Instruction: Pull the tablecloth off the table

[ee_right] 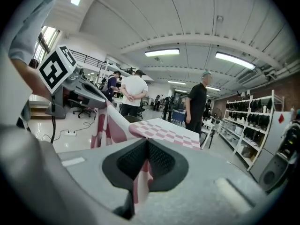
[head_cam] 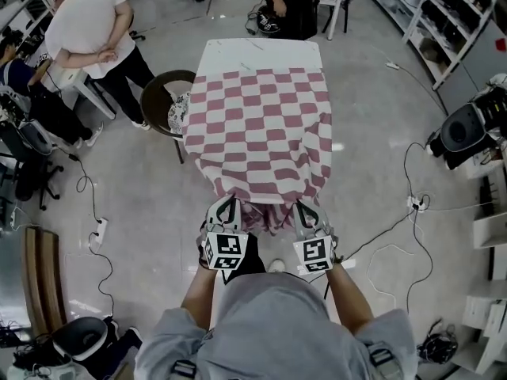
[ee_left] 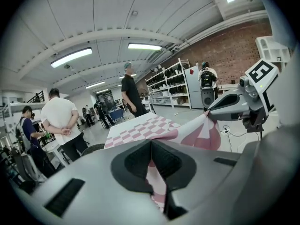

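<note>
A red-and-white checked tablecloth (head_cam: 261,129) lies partly drawn off a white table (head_cam: 261,54), whose far end is bare. The cloth's near edge hangs off the table and bunches toward me. My left gripper (head_cam: 225,206) is shut on the near left part of that edge, and my right gripper (head_cam: 306,210) is shut on the near right part. In the left gripper view the cloth (ee_left: 154,182) runs between the shut jaws, with the right gripper (ee_left: 234,102) pinching it beside. In the right gripper view the tablecloth (ee_right: 143,177) is clamped between the jaws, and the left gripper (ee_right: 89,95) holds it at left.
A dark round chair (head_cam: 166,101) stands at the table's left side. One person in a white shirt (head_cam: 87,26) stands at far left, another in black (head_cam: 289,2) behind the table. Cables and a power strip (head_cam: 99,229) lie on the floor; shelves (head_cam: 451,14) line the right.
</note>
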`<state>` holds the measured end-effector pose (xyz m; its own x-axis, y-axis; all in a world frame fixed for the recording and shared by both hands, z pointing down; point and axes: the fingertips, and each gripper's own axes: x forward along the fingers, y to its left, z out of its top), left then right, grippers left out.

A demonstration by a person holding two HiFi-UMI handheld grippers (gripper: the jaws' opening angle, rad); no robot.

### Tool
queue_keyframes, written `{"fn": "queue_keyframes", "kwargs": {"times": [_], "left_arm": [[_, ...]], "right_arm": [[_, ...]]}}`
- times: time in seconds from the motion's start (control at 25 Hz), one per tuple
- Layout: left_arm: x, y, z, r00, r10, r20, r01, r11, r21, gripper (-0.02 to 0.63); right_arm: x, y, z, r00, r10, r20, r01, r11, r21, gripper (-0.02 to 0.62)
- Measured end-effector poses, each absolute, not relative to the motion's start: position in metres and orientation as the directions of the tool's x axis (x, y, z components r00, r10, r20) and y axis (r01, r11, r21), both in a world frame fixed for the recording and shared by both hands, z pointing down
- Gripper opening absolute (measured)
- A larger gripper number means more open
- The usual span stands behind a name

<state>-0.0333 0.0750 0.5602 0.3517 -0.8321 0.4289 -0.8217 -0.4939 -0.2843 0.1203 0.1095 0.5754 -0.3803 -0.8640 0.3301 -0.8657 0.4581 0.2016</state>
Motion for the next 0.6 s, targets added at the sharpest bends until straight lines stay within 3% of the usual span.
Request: {"fn": "queue_keyframes", "kwargs": {"times": [0.6], "left_arm": [[-0.025,0.166,0.466,0.484,-0.823,0.298,-0.819,-0.546,-0.178,0.006]], "right_arm": [[0.103,0.201,0.460,-0.437,-0.891,0.121,-0.890,0.448,0.086,0.008]]}}
